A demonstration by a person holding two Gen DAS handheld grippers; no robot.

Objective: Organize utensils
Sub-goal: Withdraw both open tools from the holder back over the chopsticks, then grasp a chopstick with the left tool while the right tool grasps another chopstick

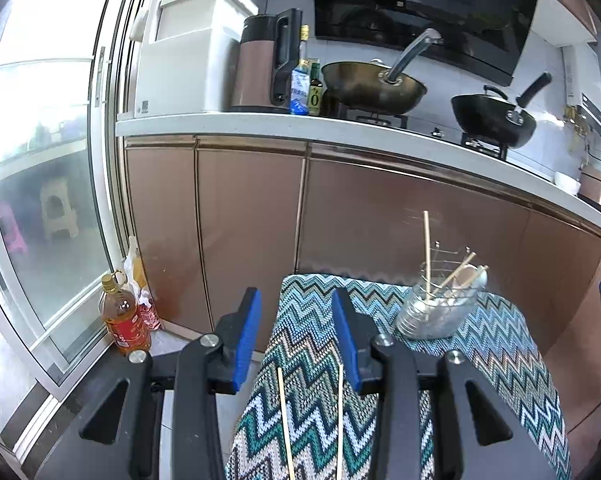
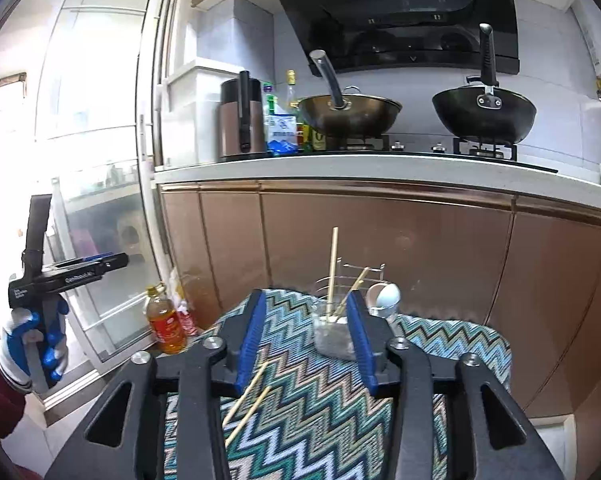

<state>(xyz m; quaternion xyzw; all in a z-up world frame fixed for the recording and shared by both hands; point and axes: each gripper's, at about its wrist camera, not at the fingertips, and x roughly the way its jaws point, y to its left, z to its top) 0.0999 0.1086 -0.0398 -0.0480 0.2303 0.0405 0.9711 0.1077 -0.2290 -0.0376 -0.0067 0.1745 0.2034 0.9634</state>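
A zigzag-patterned cloth [image 1: 500,344] [image 2: 440,340] covers a small table. At its far end stands a clear utensil holder [image 1: 432,312] [image 2: 332,336] with a wire rack. It holds several chopsticks [image 1: 426,248] [image 2: 333,264] and a pale spoon [image 2: 388,295]. Two loose chopsticks [image 1: 284,420] [image 2: 246,398] lie on the near part of the cloth. My left gripper [image 1: 300,332] [image 2: 118,259] is open above them, with nothing between its blue pads. My right gripper [image 2: 306,336] is also open and empty, and the holder sits just beyond its right pad.
An oil bottle [image 1: 124,320] [image 2: 166,324] stands on the floor by the sliding glass door [image 1: 40,200]. Brown cabinet doors [image 1: 380,216] rise right behind the table. On the counter above are two woks [image 2: 348,114] [image 2: 484,112] and a kettle [image 1: 260,64]. A gloved hand [image 2: 32,344] holds the left gripper.
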